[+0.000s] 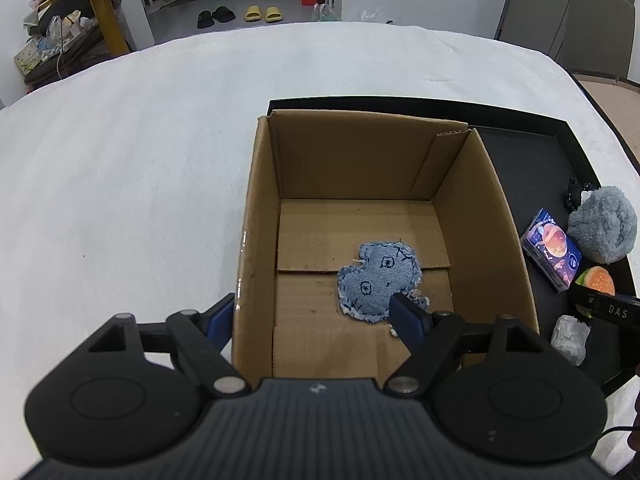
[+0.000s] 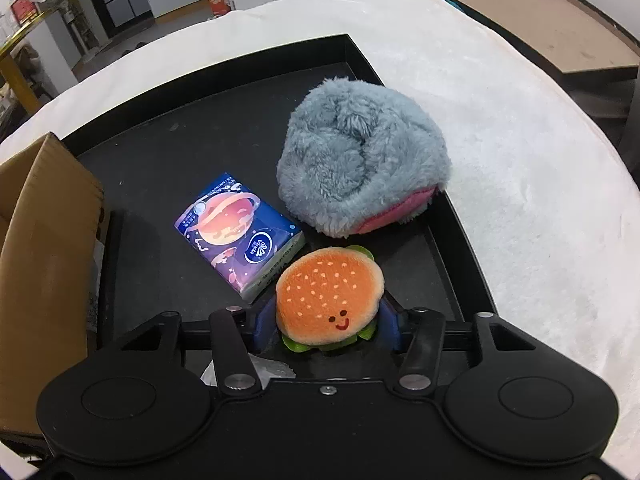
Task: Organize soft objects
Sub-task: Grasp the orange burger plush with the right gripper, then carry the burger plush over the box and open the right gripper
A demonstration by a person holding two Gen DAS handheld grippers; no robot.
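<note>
A denim patch toy [image 1: 374, 280] lies on the floor of the open cardboard box [image 1: 488, 200]. My left gripper [image 1: 316, 314] is open over the box's near left wall, one finger outside the box, the other just above the denim toy. My right gripper [image 2: 326, 322] is shut on a plush burger [image 2: 330, 300] above the black tray [image 2: 160, 152]. The burger [image 1: 596, 280] and the right gripper's arm also show in the left wrist view. A fluffy grey-blue plush [image 2: 360, 160] and a tissue pack [image 2: 240, 236] lie on the tray.
The box [image 2: 44, 240] stands at the tray's left end. A crumpled white wrapper [image 1: 570, 338] lies on the tray near me. The tray [image 1: 540, 160] rests on a white padded table [image 1: 140, 180]. A small black item [image 1: 574, 194] sits behind the grey plush [image 1: 604, 230].
</note>
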